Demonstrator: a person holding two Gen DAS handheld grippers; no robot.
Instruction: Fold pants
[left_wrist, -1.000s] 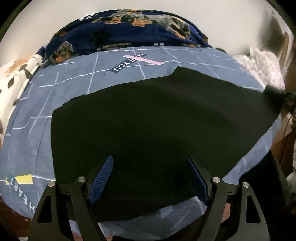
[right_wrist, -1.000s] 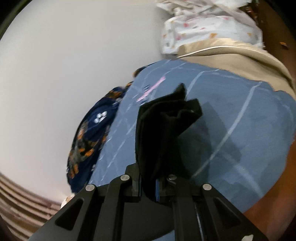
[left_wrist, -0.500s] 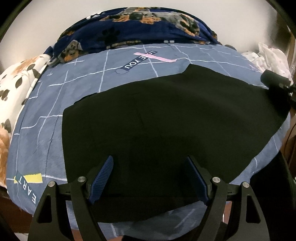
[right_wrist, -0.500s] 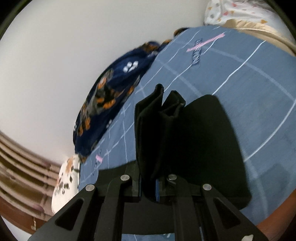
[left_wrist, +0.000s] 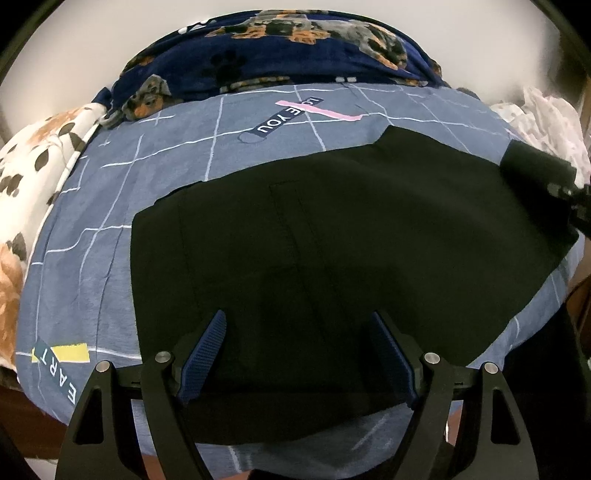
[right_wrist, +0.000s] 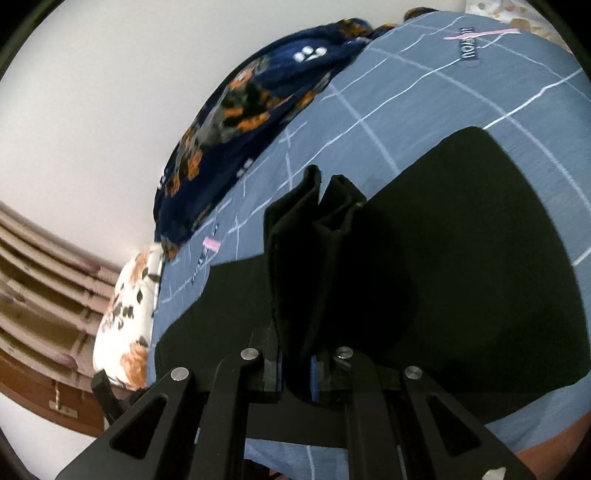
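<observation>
At the far left, a white pillow w/ brown and orange leaf print (left_wrist: 26, 177) lies at the edge of the bed. Next to it starts the blue-grey bedsheet (left_wrist: 92, 229), w/ thin white grid lines and some printed words on it. At the back, against the pale wall, a dark navy blanket w/ dog pictures (left_wrist: 280, 48) is bunched along the sheet.

The black pants (left_wrist: 332, 229) lie on the sheet, spread flat over the middle and the right part of the bed; the near edge is just under the left gripper (left_wrist: 295, 354). This gripper hangs above the pants w/ its two blue pads (left_wrist: 205, 354) well apart, nothing between them. I cannot tell if the tips touch the cloth.

More to the right, the far end of the pants is lifted from the sheet. The right gripper (right_wrist: 295, 369) has it: the jaws are closed tight on a bunch of the black fabric, which stands up in folds in front of the fingers. In the left wrist view this gripper shows only as a dark shape at the right edge, w/ the pants' raised corner.

Behind that, at the far right, some crumpled white cloth (left_wrist: 546, 125) lies beside the bed.
</observation>
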